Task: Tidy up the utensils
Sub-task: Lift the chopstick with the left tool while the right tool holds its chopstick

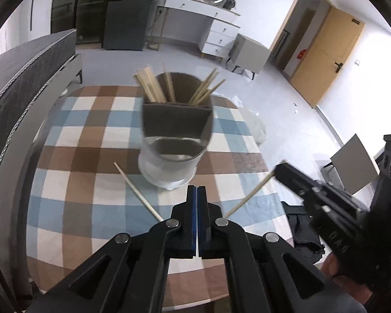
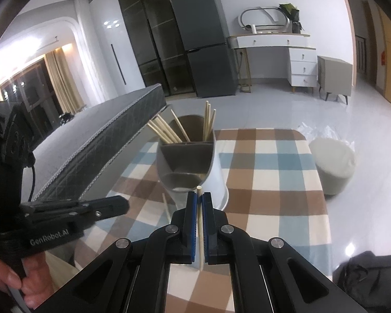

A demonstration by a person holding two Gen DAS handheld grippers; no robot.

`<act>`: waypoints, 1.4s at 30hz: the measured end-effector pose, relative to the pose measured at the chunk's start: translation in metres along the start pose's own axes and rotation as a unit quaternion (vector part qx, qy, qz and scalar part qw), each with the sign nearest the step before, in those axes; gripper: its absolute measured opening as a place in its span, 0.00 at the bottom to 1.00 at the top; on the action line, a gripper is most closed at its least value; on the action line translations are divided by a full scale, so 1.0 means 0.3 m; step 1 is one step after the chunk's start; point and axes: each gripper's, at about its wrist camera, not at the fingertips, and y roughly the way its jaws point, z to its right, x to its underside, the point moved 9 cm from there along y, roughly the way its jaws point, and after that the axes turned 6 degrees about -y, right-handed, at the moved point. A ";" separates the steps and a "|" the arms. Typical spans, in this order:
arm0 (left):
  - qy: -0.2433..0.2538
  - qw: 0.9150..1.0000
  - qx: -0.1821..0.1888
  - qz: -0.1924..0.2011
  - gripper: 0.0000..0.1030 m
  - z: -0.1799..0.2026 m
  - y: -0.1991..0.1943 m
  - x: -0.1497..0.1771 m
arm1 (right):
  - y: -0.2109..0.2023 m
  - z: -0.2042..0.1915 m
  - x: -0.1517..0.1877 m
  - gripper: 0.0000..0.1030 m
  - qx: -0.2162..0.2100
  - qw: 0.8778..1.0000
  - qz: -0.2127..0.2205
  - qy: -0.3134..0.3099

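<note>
The right hand-held gripper (image 2: 200,195) is clamped on 1 chopstick (image 2: 200,224), which runs lengthwise between its pads, roughly along the gripper's own pointing line, with its blunt tip (image 2: 199,188) poking out just past the fingertips. In the left wrist view the same stick (image 1: 249,195) slants out from under the right gripper's nose, low over the checked cloth of the bench (image 1: 91,135).

The utensil holder (image 2: 187,156), a pale cup with a brown divider making separate pockets, stands dead ahead of the right gripper and slightly beyond the stick's tip. Its far pockets already carry 2 bundles of chopsticks (image 2: 166,130), while the near, wide pocket looks empty. So the held stick's long axis already points at the holder; by my reading the coming move needs it raised above the rim and tipped nearer upright before it can drop into a pocket.

The left hand-held gripper (image 1: 196,190) is fully closed on nothing, blue pads pressed together. 1 loose chopstick (image 1: 136,190) lies flat on the cloth just left of it, slanting from the holder's foot back toward the gripper, so the left hand is the nearer for that one.
</note>
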 end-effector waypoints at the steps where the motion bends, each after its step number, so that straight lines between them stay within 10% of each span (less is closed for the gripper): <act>1: -0.011 1.000 -0.013 -0.004 0.00 -0.035 0.012 0.006 | 0.000 0.002 0.000 0.03 0.001 1.000 0.000 -0.001; 9: -0.126 0.982 -0.110 -0.090 0.61 -0.270 0.260 0.089 | 0.010 0.070 -0.007 0.03 -0.007 1.000 0.012 0.022; 18: -0.124 0.964 -0.192 -0.133 0.60 -0.338 0.505 0.102 | -0.020 0.151 -0.008 0.03 -0.027 0.997 0.024 0.073; 20: -0.095 0.965 -0.212 -0.119 0.47 -0.321 0.509 0.087 | -0.023 0.150 -0.012 0.03 -0.033 0.996 0.025 0.077; 22: -0.073 0.968 -0.209 -0.120 0.08 -0.277 0.503 0.091 | -0.025 0.147 -0.016 0.03 -0.036 0.996 0.026 0.078; 25: -0.052 0.968 -0.207 -0.135 0.02 -0.231 0.477 0.138 | -0.031 0.142 -0.022 0.03 -0.045 0.995 0.030 0.085; 36: -0.011 0.968 -0.146 -0.206 0.04 -0.160 0.305 0.382 | -0.057 0.120 -0.036 0.03 -0.052 0.994 0.045 0.082; 42: -0.007 0.963 -0.178 -0.200 0.49 -0.158 0.348 0.303 | -0.067 0.132 -0.040 0.03 -0.051 0.994 0.050 0.086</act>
